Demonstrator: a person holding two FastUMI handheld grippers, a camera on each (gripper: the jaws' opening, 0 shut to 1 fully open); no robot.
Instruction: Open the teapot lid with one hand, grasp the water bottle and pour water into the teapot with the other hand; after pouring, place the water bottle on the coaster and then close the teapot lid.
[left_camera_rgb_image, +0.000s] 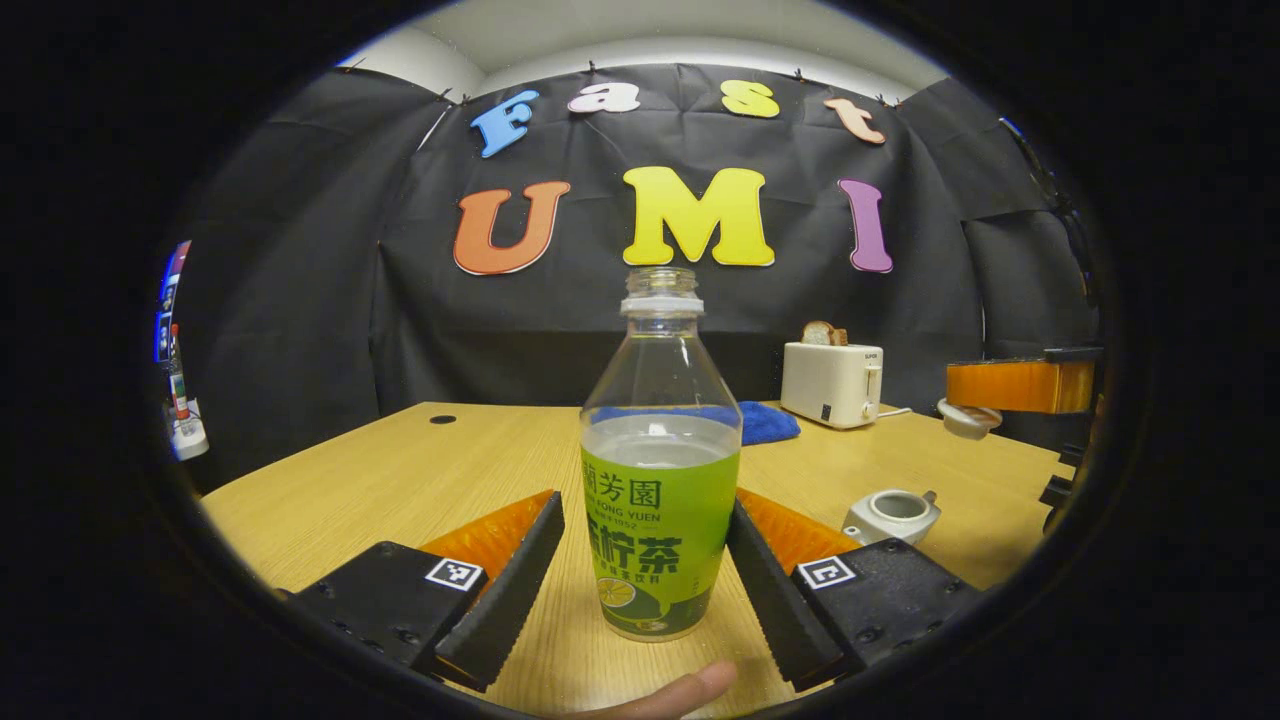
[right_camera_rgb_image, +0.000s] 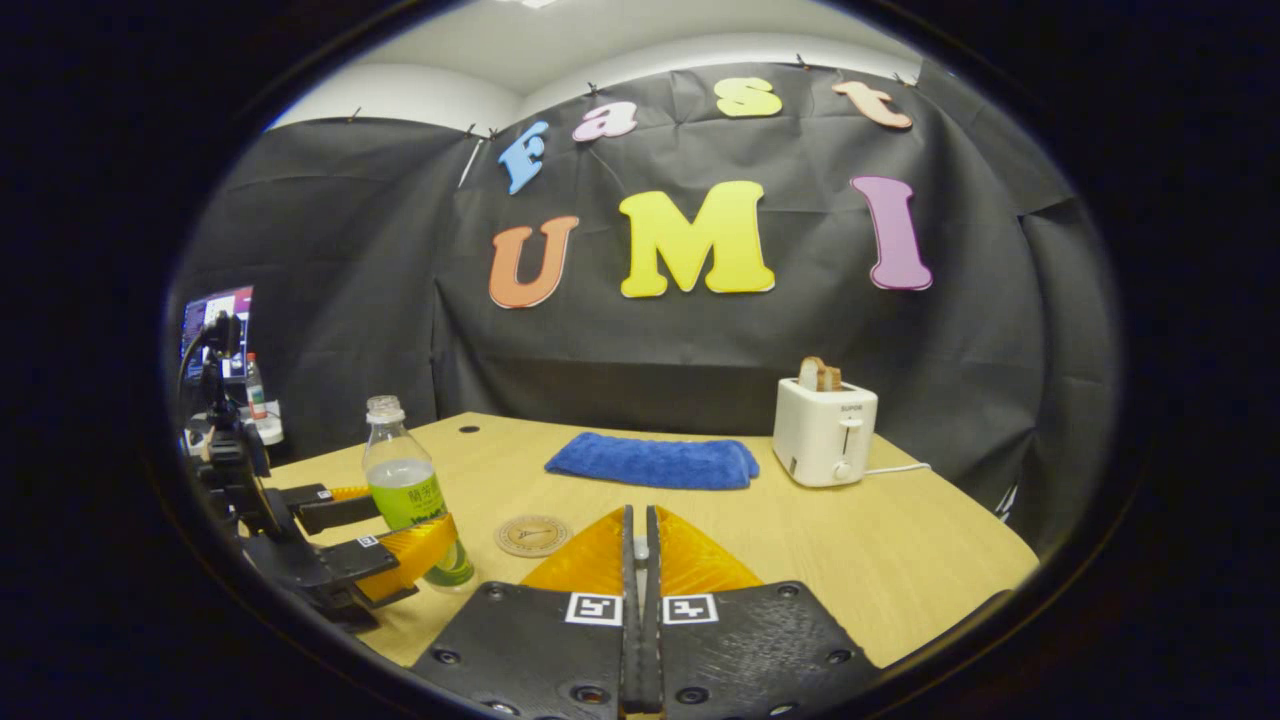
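Bottle: a clear bottle (left_camera_rgb_image: 660, 470) with a green label is seen standing upright on the worktop (left_camera_rgb_image: 420, 470), without a cap, about half filled with clear liquid. In the right gripper view the same bottle (right_camera_rgb_image: 405, 480) is found at the left side of the worktop (right_camera_rgb_image: 900, 540).

Left gripper: the left gripper (left_camera_rgb_image: 645, 575) is placed around the lower part of the bottle. Its fingers (left_camera_rgb_image: 510, 590) are opened wide, one on each side of the label; the right finger is very near or just touching the label, the left finger is apart from it. In the right gripper view this gripper (right_camera_rgb_image: 385, 535) is seen from the side, with the bottle between its fingers.

Right gripper: the right gripper (right_camera_rgb_image: 640, 560) is held above the worktop with its fingers (right_camera_rgb_image: 628, 570) closed almost fully together. A small pale thing is seen in the narrow gap; what it is cannot be told.

Teapot: a small white teapot (left_camera_rgb_image: 892, 515) is seen on the worktop to the right of the bottle, with its top open.

Coaster: a round coaster (right_camera_rgb_image: 533, 535) is lying flat on the worktop, just beside the bottle.

Other things: a blue cloth (right_camera_rgb_image: 655, 462) is lying at the back of the worktop, and a white toaster (right_camera_rgb_image: 825, 430) with bread in it is standing near it.

Person: a fingertip (left_camera_rgb_image: 690, 690) is seen at the lower edge of the left gripper view.
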